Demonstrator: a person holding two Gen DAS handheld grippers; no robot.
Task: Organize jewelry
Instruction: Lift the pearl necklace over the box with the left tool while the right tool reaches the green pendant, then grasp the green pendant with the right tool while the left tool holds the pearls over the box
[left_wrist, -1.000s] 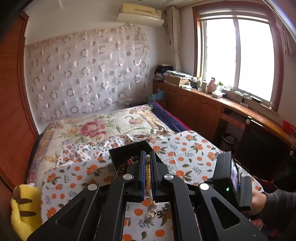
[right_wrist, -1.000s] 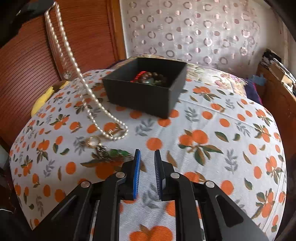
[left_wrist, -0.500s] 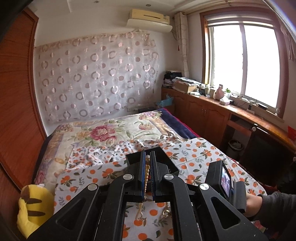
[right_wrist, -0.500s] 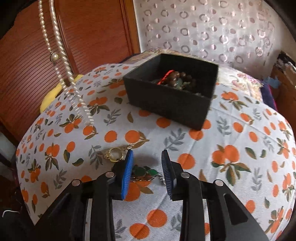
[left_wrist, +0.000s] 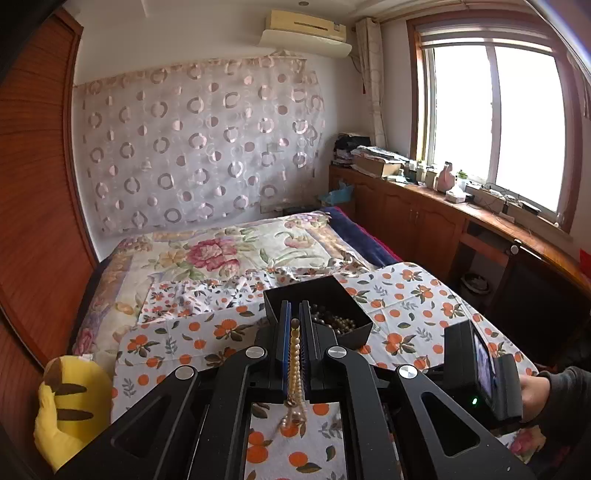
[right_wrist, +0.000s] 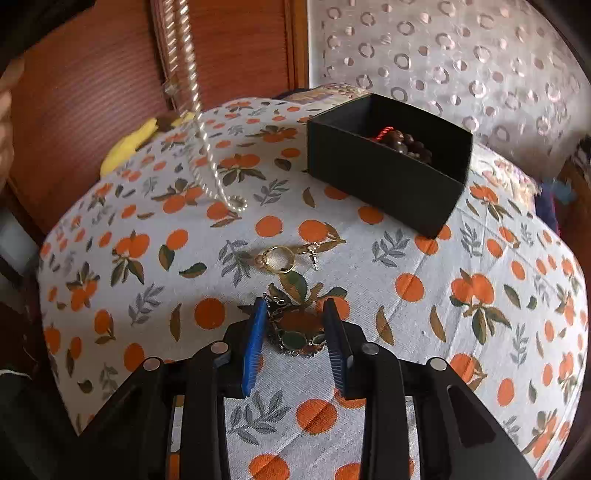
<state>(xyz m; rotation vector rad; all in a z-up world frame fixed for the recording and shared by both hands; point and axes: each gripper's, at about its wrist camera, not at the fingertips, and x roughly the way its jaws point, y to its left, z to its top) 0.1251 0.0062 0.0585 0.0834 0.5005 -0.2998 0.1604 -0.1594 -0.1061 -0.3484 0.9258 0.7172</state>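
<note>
With our left tool (left_wrist: 294, 325) clamped on the pearl necklace (left_wrist: 294, 354), our right tool (right_wrist: 295, 325) straddles, unclosed, the green bracelet (right_wrist: 295, 334); next: grip, carry to the box (right_wrist: 388, 162) at one o'clock.

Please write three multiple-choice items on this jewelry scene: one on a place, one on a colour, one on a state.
1. Where does the gold ring lie?
A. inside the box
B. on the orange-print cloth, between the box and the right tool
C. on the windowsill

2. What colour is the box?
A. black
B. white
C. red

3. How is the pearl necklace held?
A. lying flat on the cloth
B. coiled in the box
C. clamped in the left tool, its loop hanging down

Answers:
1 B: the gold ring rests on the cloth ahead of the right tool, short of the box.
2 A: its walls are black.
3 C: the pearl necklace sits between the shut pads of the left tool, and its loop dangles over the cloth.
</note>
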